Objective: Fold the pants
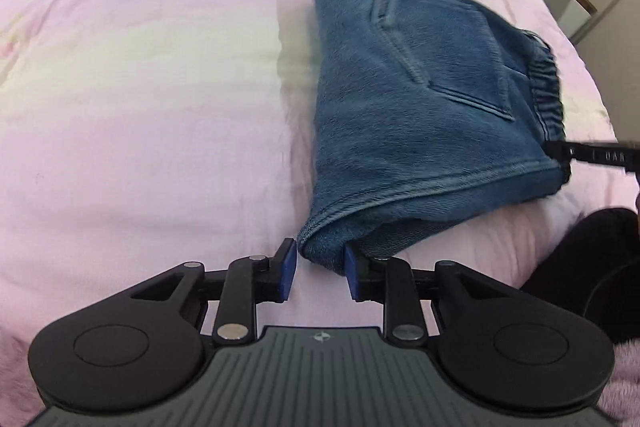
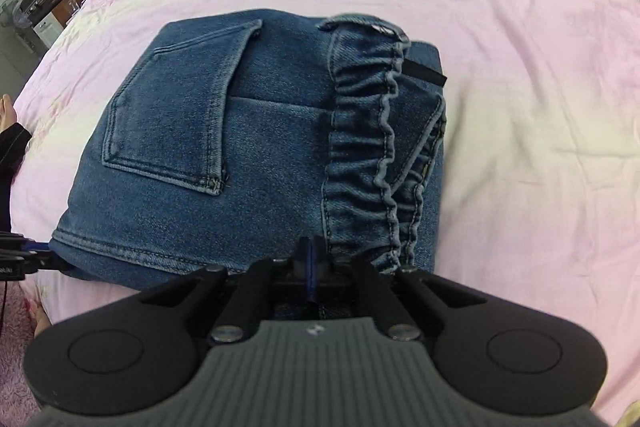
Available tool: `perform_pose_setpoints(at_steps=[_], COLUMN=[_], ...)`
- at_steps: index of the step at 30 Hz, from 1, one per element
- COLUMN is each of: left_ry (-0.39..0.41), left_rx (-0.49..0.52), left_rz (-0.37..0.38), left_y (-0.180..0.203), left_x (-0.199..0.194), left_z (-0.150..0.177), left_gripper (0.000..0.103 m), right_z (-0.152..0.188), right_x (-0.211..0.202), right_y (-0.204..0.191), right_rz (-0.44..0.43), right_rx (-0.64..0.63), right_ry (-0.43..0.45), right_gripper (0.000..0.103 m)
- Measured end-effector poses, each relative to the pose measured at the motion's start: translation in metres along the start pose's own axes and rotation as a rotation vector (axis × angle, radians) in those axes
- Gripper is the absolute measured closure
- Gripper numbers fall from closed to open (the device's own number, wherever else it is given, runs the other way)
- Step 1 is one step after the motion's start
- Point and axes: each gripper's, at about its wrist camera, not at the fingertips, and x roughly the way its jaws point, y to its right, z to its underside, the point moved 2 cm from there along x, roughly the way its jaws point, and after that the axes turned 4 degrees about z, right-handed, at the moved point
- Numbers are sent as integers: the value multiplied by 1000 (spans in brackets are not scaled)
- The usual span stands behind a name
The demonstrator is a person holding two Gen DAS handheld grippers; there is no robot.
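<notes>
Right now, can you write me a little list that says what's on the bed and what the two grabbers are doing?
surface: pink bedcover, spread out under everything
clothing: blue denim pants, folded into a compact bundle, back pocket facing up, elastic waistband on the right side
left gripper: jaws part open around the near corner of the bundle, blue pads not clearly pressing it
right gripper: jaws closed at the bundle's near edge beside the waistband; cloth between them cannot be seen
task stage: pants mostly folded, not laid fully flat
</notes>
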Motion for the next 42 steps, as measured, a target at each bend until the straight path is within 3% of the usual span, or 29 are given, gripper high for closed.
perform_pose_setpoints(at_steps=[3, 6, 7, 8, 13, 17, 19, 22, 26, 30, 32, 33, 34, 35, 37, 38, 40, 42], left_ry=[60, 135, 160, 183, 258, 287, 269, 217, 174, 175, 180, 185, 189, 193, 204, 206, 202, 200], left_rx=[48, 26, 18, 13, -13, -21, -28, -50, -80, -64, -41, -28, -17, -12, -13, -12, -18, -11], left_rz=[12, 34, 35, 32, 29, 31, 37, 20, 30, 27, 14, 5, -5, -16, -30, -32, -36, -48], left_y=[8, 13, 14, 17, 29, 36, 35, 31, 20, 21, 25, 27, 28, 28, 28, 27, 25, 23], left_x=[-29, -43, -45, -44, -18, 13, 31, 60, 84, 80, 74, 69, 66, 63, 57, 55, 52, 49], left_z=[-7, -25, -33, -41, -84, -111, -119, -123, -121, -119, -120, -119, -119, -118, -116, -115, -113, -111], left_gripper=[61, 60, 60, 60, 60, 64, 68, 71, 68, 68, 68, 66, 60, 49, 41, 40, 35, 30], right_z=[-10, -22, -26, -30, -59, -79, -87, -92, -96, -101, -100, -99, -96, -94, -87, -84, -78, -72], right_x=[-19, -31, -34, -38, -36, -18, -2, 25, 43, 42, 35, 30, 25, 19, 9, 6, 3, 9], right_y=[-3, 0, 0, -2, -9, -16, -11, 2, 11, 3, 4, 5, 8, 10, 14, 16, 24, 37], right_rz=[-46, -85, -67, -54, -1, 30, 37, 68, 65, 85, 48, 28, 7, -1, 18, 38, 51, 40], right_rx=[12, 41, 46, 37, -3, -65, -60, -32, -21, -69, -57, -46, -29, -14, -6, -7, 5, 65], right_ry=[20, 47, 68, 87, 139, 162, 140, 106, 84, 75, 83, 85, 89, 99, 122, 125, 118, 78], right_gripper=[101, 70, 50, 49, 57, 85, 88, 103, 103, 103, 103, 100, 86, 62, 35, 27, 26, 17])
